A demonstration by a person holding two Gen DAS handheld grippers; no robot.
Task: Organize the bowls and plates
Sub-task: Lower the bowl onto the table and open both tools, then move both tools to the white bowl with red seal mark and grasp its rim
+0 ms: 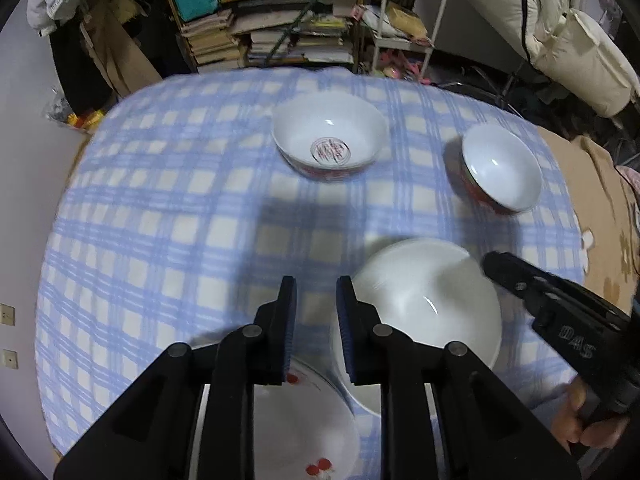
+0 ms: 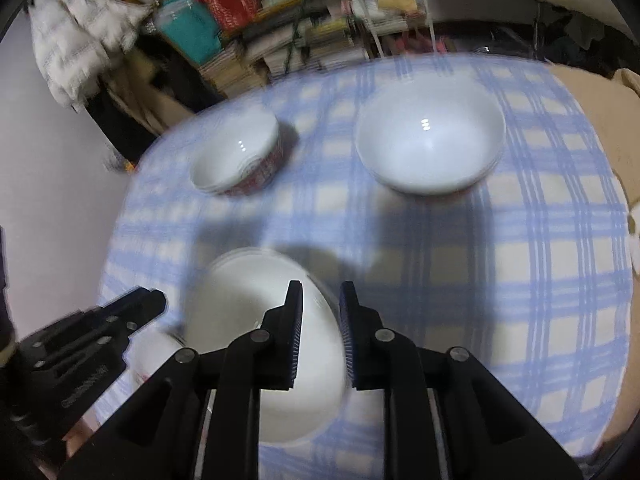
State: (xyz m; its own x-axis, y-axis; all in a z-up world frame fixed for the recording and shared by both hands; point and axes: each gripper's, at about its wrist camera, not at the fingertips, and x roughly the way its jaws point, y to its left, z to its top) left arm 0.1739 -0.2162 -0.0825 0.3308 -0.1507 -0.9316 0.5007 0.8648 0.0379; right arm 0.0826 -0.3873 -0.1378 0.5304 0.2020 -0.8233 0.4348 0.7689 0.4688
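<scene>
While both cameras look down over the blue-and-cream checked cloth point(image 1: 168, 208) on the worktop, I count four pieces of crockery. Nearest my left tool point(image 1: 316, 296) is a plain white bowl point(image 1: 432, 300), sitting just to the right of its fingers; the right-hand finger overlaps the bowl's near-left rim in this view, but I cannot tell whether it actually touches. The jaws of this tool stand a moderate way apart with only cloth showing between them, so it has hold of nothing. Directly beneath it, at the near edge of the worktop, lies a white plate with red fruit marks point(image 1: 304, 432), mostly hidden by the tool's body.

Farther back, near the middle of the cloth, stands a wide bowl with a red emblem on its floor point(image 1: 330, 138) and a red band outside. To its right, well apart from it, is a smaller red-sided bowl point(image 1: 500, 168), seen tilted by the lens.

From the right wrist view, my right tool point(image 2: 320, 300) hovers over the same plain white bowl, which here is blurred; its left finger lies across the bowl's interior and the right finger sits outside the rim. Its jaws are parted about as much as the other tool's, gripping nothing that I can make out. A cluttered bookshelf point(image 1: 280, 12) and a white trolley point(image 1: 408, 16) stand behind the worktop.
</scene>
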